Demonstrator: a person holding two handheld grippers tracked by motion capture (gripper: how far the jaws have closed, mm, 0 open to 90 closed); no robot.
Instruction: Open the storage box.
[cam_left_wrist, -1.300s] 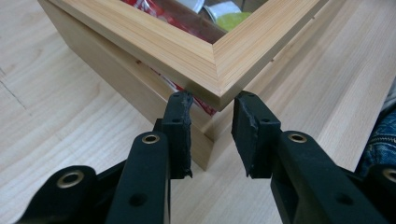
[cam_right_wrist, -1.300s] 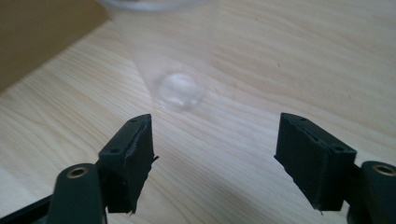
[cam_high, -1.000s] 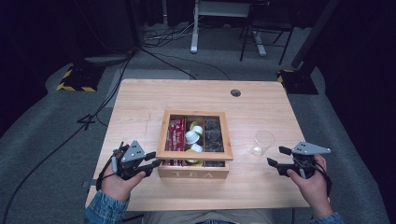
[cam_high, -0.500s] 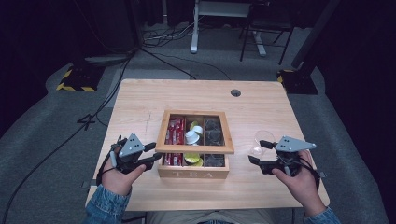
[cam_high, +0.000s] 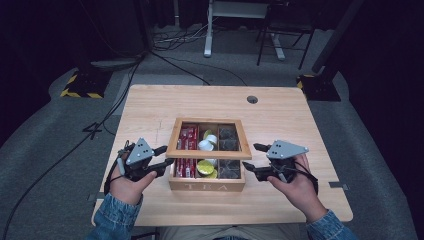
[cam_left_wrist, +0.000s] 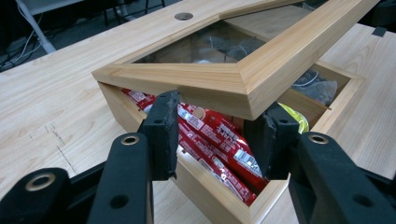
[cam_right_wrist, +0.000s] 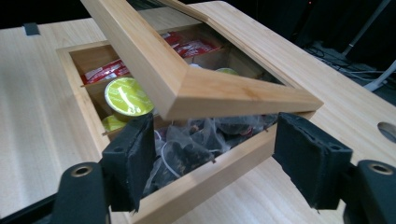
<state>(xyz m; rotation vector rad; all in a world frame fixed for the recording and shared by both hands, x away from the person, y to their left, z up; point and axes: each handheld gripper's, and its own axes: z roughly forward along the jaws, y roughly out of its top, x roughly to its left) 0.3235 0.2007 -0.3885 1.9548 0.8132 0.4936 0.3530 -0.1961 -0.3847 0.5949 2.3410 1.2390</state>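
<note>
A wooden tea box (cam_high: 207, 185) stands mid-table, its glass-paned lid (cam_high: 210, 154) tilted up at the front. Inside are red packets (cam_left_wrist: 201, 123), yellow-topped capsules (cam_right_wrist: 128, 95) and dark tea bags (cam_right_wrist: 187, 149). My left gripper (cam_high: 166, 156) is at the box's front left corner; its jaws have just been opening and now stand apart under the lid (cam_left_wrist: 247, 79), with the corner and packets between them. My right gripper (cam_high: 251, 156) is at the front right corner, jaws wide but just closing a little, below the lid (cam_right_wrist: 196, 88) and astride the box wall (cam_right_wrist: 201, 186).
The light wooden table (cam_high: 150, 105) has a round cable hole (cam_high: 252, 99) at the back. Beyond it on the grey floor lie cables, a white desk leg (cam_high: 207, 30) and yellow-black striped bases (cam_high: 80, 85).
My right gripper has moved left from the table's right side to the box's front right corner. The left gripper stayed put and its jaws have parted. The lid is still raised.
</note>
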